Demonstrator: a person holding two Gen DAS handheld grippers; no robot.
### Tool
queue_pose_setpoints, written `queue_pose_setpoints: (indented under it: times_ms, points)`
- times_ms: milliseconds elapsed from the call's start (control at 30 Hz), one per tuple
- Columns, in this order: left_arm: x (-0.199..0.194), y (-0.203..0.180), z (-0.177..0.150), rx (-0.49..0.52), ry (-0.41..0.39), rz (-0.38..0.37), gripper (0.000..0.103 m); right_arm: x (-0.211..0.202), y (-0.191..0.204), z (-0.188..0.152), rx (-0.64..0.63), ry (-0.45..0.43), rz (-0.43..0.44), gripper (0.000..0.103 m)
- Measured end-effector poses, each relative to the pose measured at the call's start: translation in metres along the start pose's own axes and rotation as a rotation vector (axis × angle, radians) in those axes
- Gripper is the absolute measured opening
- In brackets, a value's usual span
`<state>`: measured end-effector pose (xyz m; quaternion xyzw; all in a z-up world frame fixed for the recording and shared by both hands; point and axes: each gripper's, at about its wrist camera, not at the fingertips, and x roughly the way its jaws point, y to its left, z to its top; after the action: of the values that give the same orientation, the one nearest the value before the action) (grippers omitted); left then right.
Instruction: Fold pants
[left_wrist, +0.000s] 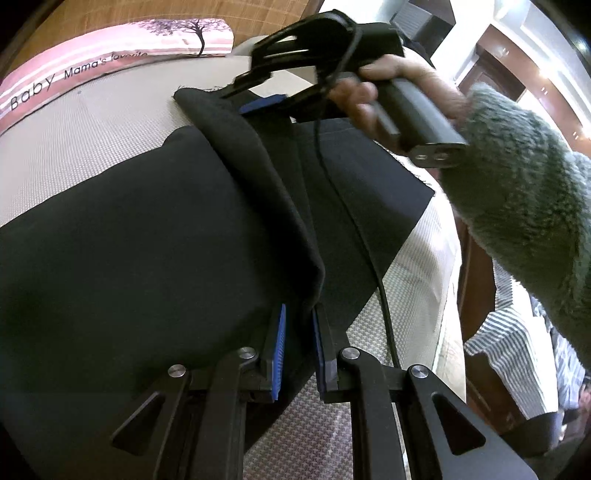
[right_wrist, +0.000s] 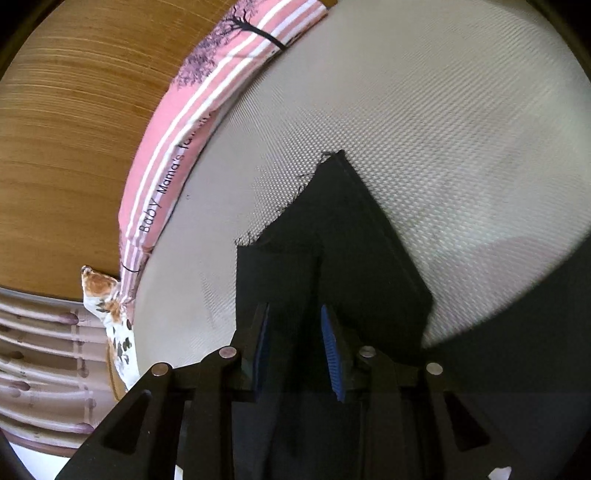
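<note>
Black pants (left_wrist: 129, 240) lie spread on a pale woven mattress (left_wrist: 74, 147). A raised fold of the cloth runs from my left gripper (left_wrist: 299, 332) up to my right gripper (left_wrist: 251, 92). The left gripper's blue pads pinch the near end of that fold. A hand (left_wrist: 406, 85) in a fuzzy grey-green sleeve holds the right gripper over the far end. In the right wrist view, the right gripper (right_wrist: 295, 332) has black cloth filling the space between its pads. The frayed hem of the pants (right_wrist: 351, 240) reaches forward onto the mattress (right_wrist: 443, 129).
A pink striped pillow (left_wrist: 110, 48) printed with a tree and lettering lies along the bed's far edge, against a wooden headboard (right_wrist: 74, 129). A black cable (left_wrist: 369, 258) trails across the pants. The mattress edge and a striped cloth (left_wrist: 517, 350) are at the right.
</note>
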<state>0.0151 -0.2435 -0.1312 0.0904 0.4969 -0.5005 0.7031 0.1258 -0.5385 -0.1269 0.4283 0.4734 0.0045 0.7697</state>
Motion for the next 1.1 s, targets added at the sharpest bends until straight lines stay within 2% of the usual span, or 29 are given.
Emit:
queue_pose_setpoints:
  times_ms: [200,233,267,300,400,467,667,900,1100]
  points:
    - [0.0,-0.001,0.001,0.001,-0.001,0.001,0.014,0.012,0.006,0.013,-0.012,-0.026,0.037,0.027]
    - [0.001,-0.001,0.001,0.0,-0.002,0.002,0.014,0.013,0.007,0.014,-0.015,-0.025,0.038,0.023]
    - [0.0,-0.001,0.002,-0.002,-0.003,0.002,0.014,0.014,0.008,0.015,-0.018,-0.026,0.036,0.013]
    - [0.001,-0.002,0.001,-0.002,-0.003,0.003,0.014,0.014,0.009,0.015,-0.024,-0.026,0.031,0.007]
    - [0.001,-0.003,0.001,0.002,-0.003,0.008,0.014,0.001,0.012,0.012,-0.028,-0.062,0.028,0.006]
    - [0.001,-0.005,0.001,0.007,-0.004,0.014,0.014,-0.015,0.013,0.009,-0.024,-0.098,0.037,0.005]
    - [0.0,-0.009,0.002,0.03,-0.007,0.032,0.014,-0.1,-0.009,-0.007,0.001,-0.25,0.048,0.004]
    - [-0.003,-0.026,0.002,0.11,-0.041,0.086,0.014,-0.198,-0.071,-0.055,0.11,-0.403,0.022,0.004]
    - [-0.005,-0.037,0.001,0.173,-0.039,0.129,0.013,-0.218,-0.123,-0.1,0.216,-0.437,-0.039,0.004]
